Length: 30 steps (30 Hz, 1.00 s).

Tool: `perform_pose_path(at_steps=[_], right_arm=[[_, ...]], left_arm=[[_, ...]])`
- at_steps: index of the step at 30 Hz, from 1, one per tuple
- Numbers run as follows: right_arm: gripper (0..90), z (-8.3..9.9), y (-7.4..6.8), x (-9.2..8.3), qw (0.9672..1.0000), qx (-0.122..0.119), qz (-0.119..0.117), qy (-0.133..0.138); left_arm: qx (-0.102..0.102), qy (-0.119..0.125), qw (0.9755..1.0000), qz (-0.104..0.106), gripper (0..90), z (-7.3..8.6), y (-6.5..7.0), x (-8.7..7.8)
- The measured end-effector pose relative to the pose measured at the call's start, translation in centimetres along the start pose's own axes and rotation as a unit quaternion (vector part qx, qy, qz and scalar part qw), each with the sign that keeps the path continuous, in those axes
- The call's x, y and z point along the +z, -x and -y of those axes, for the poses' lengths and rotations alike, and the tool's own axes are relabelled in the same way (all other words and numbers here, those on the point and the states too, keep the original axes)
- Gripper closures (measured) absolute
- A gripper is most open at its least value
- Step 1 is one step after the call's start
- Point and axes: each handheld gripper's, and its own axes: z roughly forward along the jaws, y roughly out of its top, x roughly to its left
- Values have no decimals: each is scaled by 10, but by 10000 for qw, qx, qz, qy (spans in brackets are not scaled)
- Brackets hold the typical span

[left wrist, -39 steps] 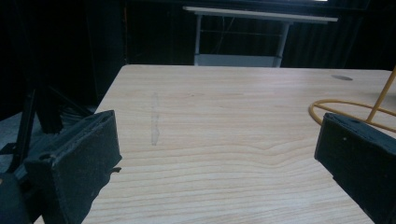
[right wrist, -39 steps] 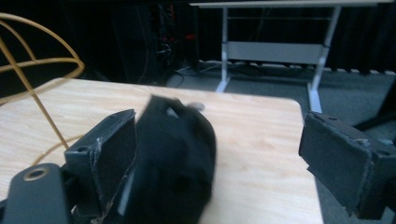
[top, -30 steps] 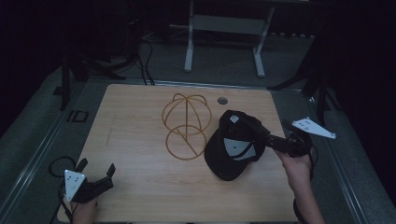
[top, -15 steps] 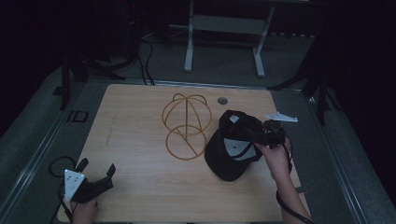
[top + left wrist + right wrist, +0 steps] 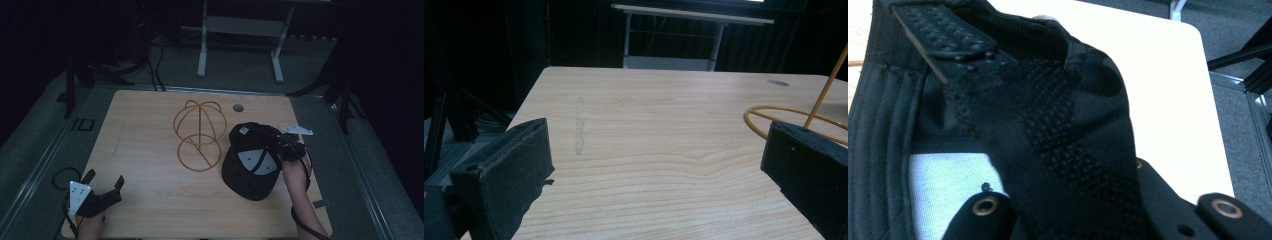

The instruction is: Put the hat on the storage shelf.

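Currently black cap (image 5: 252, 162) upside down on bench (image 5: 150, 135) right side, beside yellow wire stand (image 5: 198, 135); right gripper (image 5: 280, 145) jaws clamped on mesh rim; left gripper (image 5: 102, 190) jaws apart, near-left corner

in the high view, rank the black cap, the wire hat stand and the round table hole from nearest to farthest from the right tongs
1. Black cap: right side of the table, at the right tongs, its mesh between them.
2. Wire hat stand: mid-table, left of the cap.
3. Round table hole: toward the far edge; close to the stand's rank, but slightly farther.
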Motion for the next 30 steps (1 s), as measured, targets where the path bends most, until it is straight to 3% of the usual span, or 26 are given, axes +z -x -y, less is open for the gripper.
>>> perform_pose_path(at_steps=[5,9,12,14,18,21,24,30], right_arm=[[897,-5,1,-7,9997,147,-112,183],[897,-13,2,-19,9990,179,-166,367],[897,-20,4,-28,9983,217,-185,506],[897,-25,5,-36,9979,192,-181,595],[897,-33,6,-52,9966,141,-268,761],[897,-38,4,-63,9958,31,-237,883],[897,-40,3,-71,9950,-17,-223,972],[897,-40,2,-84,9932,-36,-331,1117]], left_arm=[[121,9,9999,-32,5,0,2,0],[19,-41,10000,76,6,-2,4,0],[-204,-336,9991,151,6,-9,8,-2],[-167,-431,9987,197,5,-14,14,-3],[246,-486,9968,583,5,-22,30,-5],[195,-521,9940,940,5,-24,41,-2],[115,-531,9914,1192,6,-27,51,0],[138,-458,9855,1629,26,-36,75,3]])
